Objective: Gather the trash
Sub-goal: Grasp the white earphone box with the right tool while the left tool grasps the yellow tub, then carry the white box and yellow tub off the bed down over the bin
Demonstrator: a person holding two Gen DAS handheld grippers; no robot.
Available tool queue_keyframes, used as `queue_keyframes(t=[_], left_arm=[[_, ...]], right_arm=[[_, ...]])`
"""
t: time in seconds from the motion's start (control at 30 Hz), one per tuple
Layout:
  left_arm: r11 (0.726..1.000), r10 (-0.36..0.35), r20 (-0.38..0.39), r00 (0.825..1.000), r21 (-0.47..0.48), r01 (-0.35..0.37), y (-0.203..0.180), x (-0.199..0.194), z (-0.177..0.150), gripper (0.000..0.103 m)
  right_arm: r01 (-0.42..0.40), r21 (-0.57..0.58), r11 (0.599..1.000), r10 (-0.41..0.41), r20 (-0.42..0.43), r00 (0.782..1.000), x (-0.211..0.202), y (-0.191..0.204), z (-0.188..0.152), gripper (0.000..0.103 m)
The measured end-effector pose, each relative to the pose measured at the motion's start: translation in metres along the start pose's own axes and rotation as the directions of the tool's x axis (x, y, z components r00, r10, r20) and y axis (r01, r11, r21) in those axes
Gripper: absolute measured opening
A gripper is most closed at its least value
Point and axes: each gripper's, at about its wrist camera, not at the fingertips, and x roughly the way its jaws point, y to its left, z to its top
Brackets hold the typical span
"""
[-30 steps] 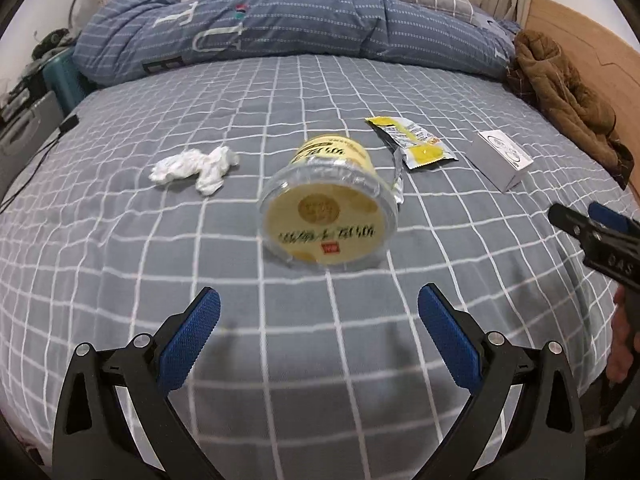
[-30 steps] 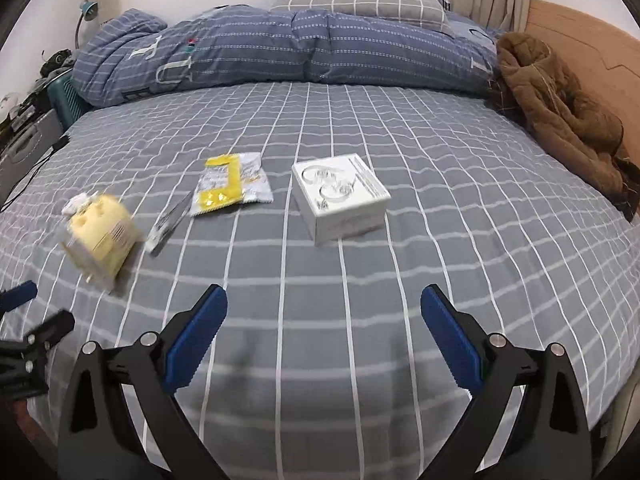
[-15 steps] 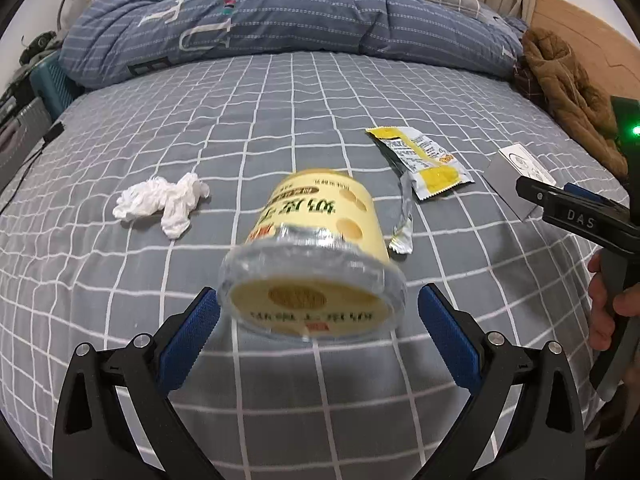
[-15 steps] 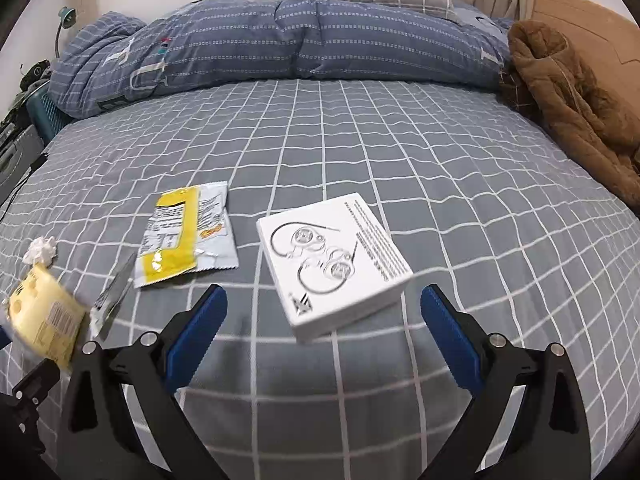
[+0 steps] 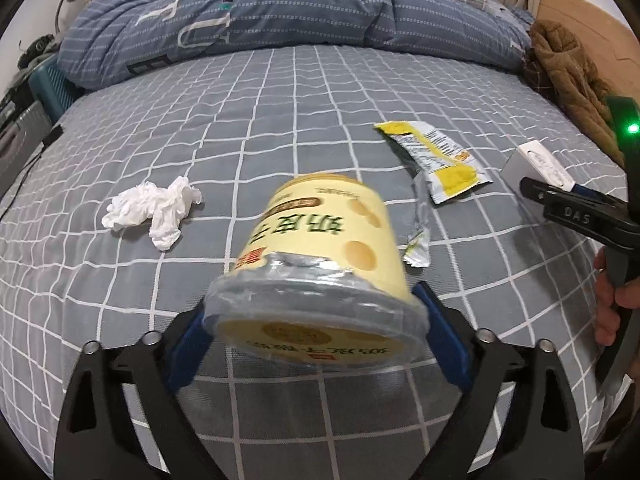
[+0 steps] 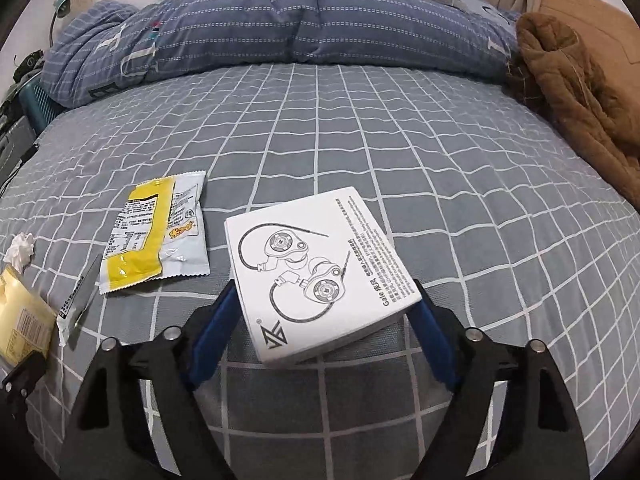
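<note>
Yellow cup (image 5: 320,256) is sitting right between the blue pads of the left gripper (image 5: 314,344), lid end toward the camera, lying on its side on the bed (image 5: 280,120). The pads look pressed against its rim on both sides, so I'd call it clamped on the cup. It's a bit blurry though.

Over on the other side, the right gripper (image 6: 320,320) has its fingers on either side of the white earphone box (image 6: 316,272), touching or nearly so at the box's near corners. Can't really tell if it's actually squeezing it or just sitting around it.

Going further out from the cup: a thin torn foil strip (image 5: 418,232) lies just right of it, and past that the yellow and white snack wrapper (image 5: 436,160), flat on the checked grey sheet. Off to the left there's a crumpled white tissue (image 5: 154,208), well apart from the cup. In the right wrist view the wrapper lies just left of the box, not touching it.

At the far end, a bunched-up blue duvet (image 5: 280,20) runs across the bed, with a brown jacket (image 6: 572,92) heaped at the right edge next to the wooden headboard (image 6: 592,12).
</note>
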Motion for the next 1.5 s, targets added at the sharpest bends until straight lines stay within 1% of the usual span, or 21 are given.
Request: queue_keyframes(t=[0.07, 0.3, 0.4, 0.63, 0.8, 0.97, 1.1, 1.5], left_arm=[[1.0, -0.008, 0.009, 1.0, 0.001, 0.008, 0.001, -0.001, 0.0, 0.086], [1.0, -0.015, 0.04, 0.999, -0.013, 0.015, 0.004, -0.012, 0.0, 0.086], [1.0, -0.007, 0.057, 0.998, -0.018, 0.008, 0.006, -0.019, 0.0, 0.086], [1.0, -0.013, 0.069, 0.998, -0.021, 0.014, 0.007, -0.034, -0.005, 0.086], [0.999, -0.023, 0.082, 0.996, -0.028, 0.026, 0.008, -0.047, -0.013, 0.086], [0.999, -0.028, 0.081, 0.996, -0.037, 0.031, 0.007, -0.056, -0.023, 0.086], [0.999, -0.03, 0.089, 0.996, -0.04, 0.034, 0.004, -0.066, -0.029, 0.086], [0.998, -0.037, 0.099, 0.994, -0.045, 0.042, 0.001, -0.09, -0.05, 0.086]], right_arm=[[-0.004, -0.003, 1.0, 0.004, 0.007, 1.0, -0.001, 0.0, -0.001, 0.076], [0.019, -0.035, 0.999, -0.018, 0.022, 1.0, -0.013, 0.008, -0.006, 0.076], [0.034, -0.048, 0.998, -0.032, 0.036, 0.999, -0.022, 0.014, -0.008, 0.076], [0.035, -0.052, 0.998, -0.032, 0.055, 0.998, -0.046, 0.022, -0.017, 0.076], [0.024, -0.032, 0.999, -0.023, 0.045, 0.999, -0.058, 0.019, -0.025, 0.076], [0.026, -0.02, 0.999, -0.024, 0.062, 0.998, -0.077, 0.018, -0.031, 0.076], [0.019, 0.005, 1.0, -0.019, 0.056, 0.998, -0.088, 0.016, -0.038, 0.076], [0.0, 0.006, 1.0, 0.0, 0.058, 0.998, -0.12, 0.029, -0.065, 0.076]])
